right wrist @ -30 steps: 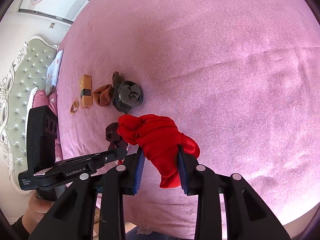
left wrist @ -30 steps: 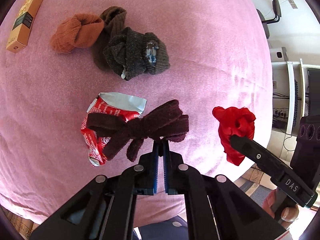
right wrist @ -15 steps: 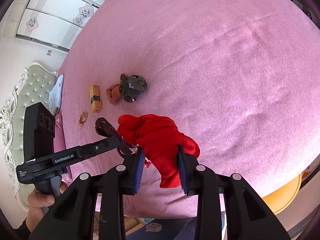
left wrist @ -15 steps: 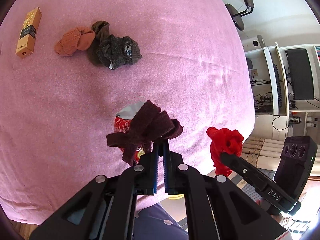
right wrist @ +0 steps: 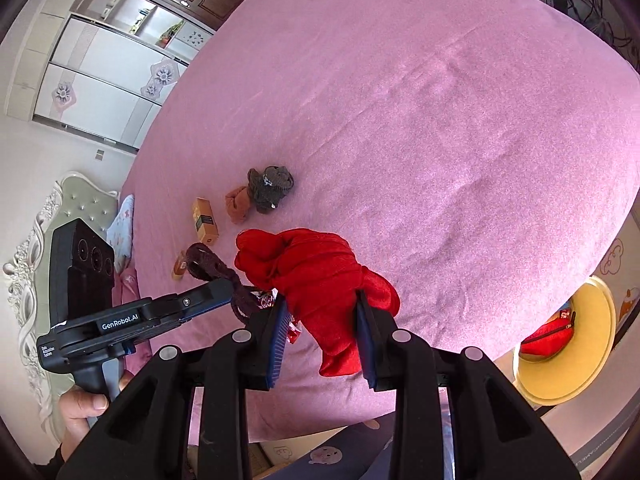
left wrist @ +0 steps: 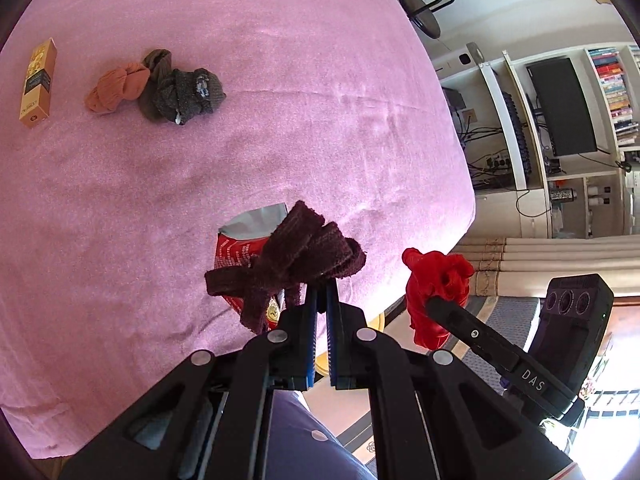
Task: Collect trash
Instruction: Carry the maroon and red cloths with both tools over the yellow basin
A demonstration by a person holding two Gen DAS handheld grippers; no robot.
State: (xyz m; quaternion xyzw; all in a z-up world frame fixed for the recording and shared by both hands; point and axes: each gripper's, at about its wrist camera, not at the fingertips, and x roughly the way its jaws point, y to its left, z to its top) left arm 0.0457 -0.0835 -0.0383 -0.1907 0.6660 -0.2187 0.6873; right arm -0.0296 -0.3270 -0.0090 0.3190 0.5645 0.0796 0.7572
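Observation:
My left gripper (left wrist: 321,294) is shut on a dark maroon sock (left wrist: 296,254) and holds it above the pink bed, over a red and silver snack wrapper (left wrist: 240,240) lying near the bed's front edge. My right gripper (right wrist: 322,316) is shut on a crumpled red sock (right wrist: 316,276), held above the bed's near edge. The red sock (left wrist: 434,280) also shows at the right of the left wrist view. The maroon sock (right wrist: 212,268) also shows left of the red one in the right wrist view.
An orange sock (left wrist: 116,88), a dark grey sock bundle (left wrist: 180,94) and a tan carton (left wrist: 38,82) lie further back on the pink bed (left wrist: 280,100). A yellow bin (right wrist: 572,340) with red contents stands on the floor by the bed's right corner. A desk with a monitor (left wrist: 560,108) is beyond.
Both grippers have pulled back and up from the bed with their socks held. The bed edge, floor and the yellow bin have come into view.

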